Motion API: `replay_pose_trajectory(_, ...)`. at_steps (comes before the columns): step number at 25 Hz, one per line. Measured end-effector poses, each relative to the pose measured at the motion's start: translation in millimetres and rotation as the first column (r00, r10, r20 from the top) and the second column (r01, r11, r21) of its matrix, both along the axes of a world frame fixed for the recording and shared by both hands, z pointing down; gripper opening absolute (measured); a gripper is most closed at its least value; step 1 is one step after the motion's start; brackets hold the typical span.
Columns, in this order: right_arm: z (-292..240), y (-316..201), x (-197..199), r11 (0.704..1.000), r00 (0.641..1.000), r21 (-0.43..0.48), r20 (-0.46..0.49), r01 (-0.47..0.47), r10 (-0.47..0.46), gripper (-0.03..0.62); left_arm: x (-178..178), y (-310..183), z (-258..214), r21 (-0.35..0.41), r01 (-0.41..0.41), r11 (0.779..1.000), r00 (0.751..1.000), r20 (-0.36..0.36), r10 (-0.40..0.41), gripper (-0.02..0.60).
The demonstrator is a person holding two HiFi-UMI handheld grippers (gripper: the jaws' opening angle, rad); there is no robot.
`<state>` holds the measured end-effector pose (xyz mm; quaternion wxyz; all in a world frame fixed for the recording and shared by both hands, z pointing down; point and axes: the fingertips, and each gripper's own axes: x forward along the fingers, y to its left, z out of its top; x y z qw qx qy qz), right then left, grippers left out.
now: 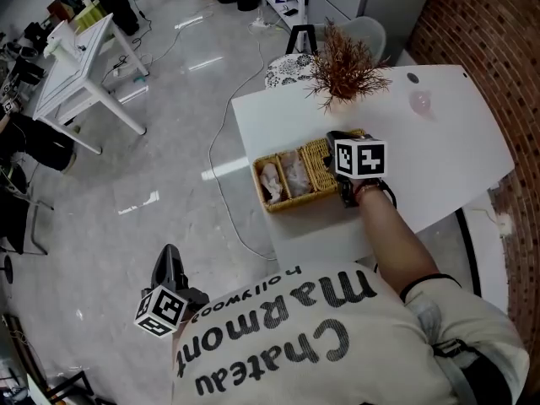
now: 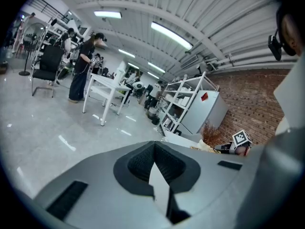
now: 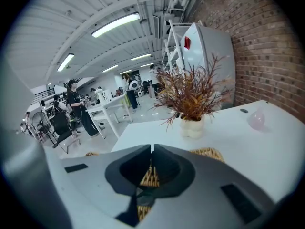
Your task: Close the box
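A wicker box (image 1: 283, 180) with divided compartments lies open on the white table (image 1: 456, 142). Its woven lid (image 1: 319, 160) is swung up at the box's right end. My right gripper (image 1: 339, 139) is at that lid, pointing toward the plant. In the right gripper view its tips (image 3: 151, 149) nearly meet, with the lid's weave (image 3: 147, 175) between the jaws. My left gripper (image 1: 169, 258) hangs low at the left, off the table and over the floor. Its jaws (image 2: 153, 144) are shut with nothing in them.
A dried reddish plant (image 1: 346, 66) in a white pot (image 3: 192, 127) stands behind the box. A pink object (image 1: 419, 101) lies at the table's far right. A brick wall (image 1: 498, 40) runs along the right. White desks (image 1: 80, 66), shelves and people stand across the glossy floor.
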<state>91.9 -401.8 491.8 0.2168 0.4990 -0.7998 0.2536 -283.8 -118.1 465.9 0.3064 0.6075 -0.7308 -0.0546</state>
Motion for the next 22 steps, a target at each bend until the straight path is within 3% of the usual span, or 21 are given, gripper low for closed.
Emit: replay_pose_trajectory(22, 4.5, -0.3, -1.5, 1.0, 0.999, -0.021, -0.047, -0.001, 0.0, 0.026, -4.9, 8.6, -2.0, 0.0, 0.016, 1.0, 1.0, -0.003, -0.016, 0.0)
